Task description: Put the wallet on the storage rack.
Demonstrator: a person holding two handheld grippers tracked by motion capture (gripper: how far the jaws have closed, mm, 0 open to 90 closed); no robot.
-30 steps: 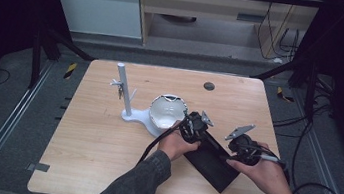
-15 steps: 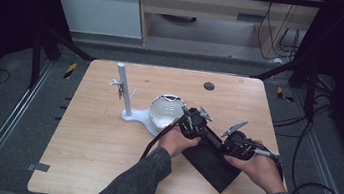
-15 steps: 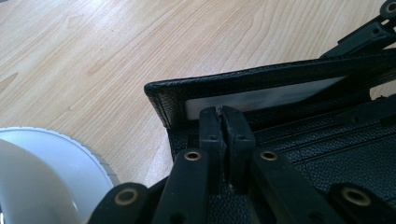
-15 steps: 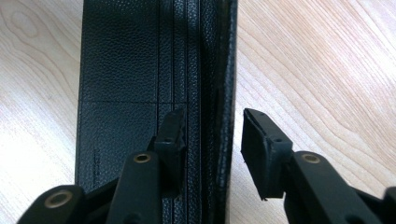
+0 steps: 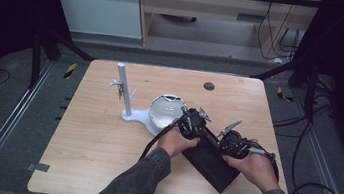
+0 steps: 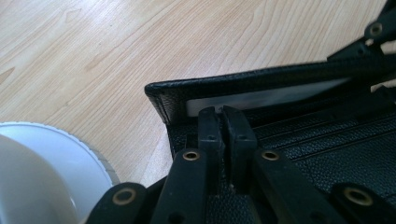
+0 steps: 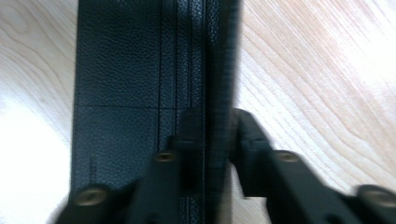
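Observation:
A black leather wallet [image 5: 212,164] lies open on the wooden table [image 5: 92,152], and one wall of it stands up. My left gripper [image 5: 201,135] is shut on a thin inner layer at the wallet's corner [image 6: 173,99], just under a white card [image 6: 261,99] in a pocket. My right gripper [image 5: 222,145] straddles the upright wall [image 7: 219,70], one jaw on each side. Its jaws have just been closing with that wall between them, and now they press on it. A hand holds each gripper from the near side.
A white stand with an upright post [image 5: 123,88] and a white round dish [image 5: 165,110] sits just left of the left gripper; the dish's rim [image 6: 70,154] is close to the jaws. A small dark disc [image 5: 208,86] lies near the table's far edge.
My right gripper moved in toward the left one and lower, and its jaws closed onto the wallet's raised wall. The left gripper stayed put.

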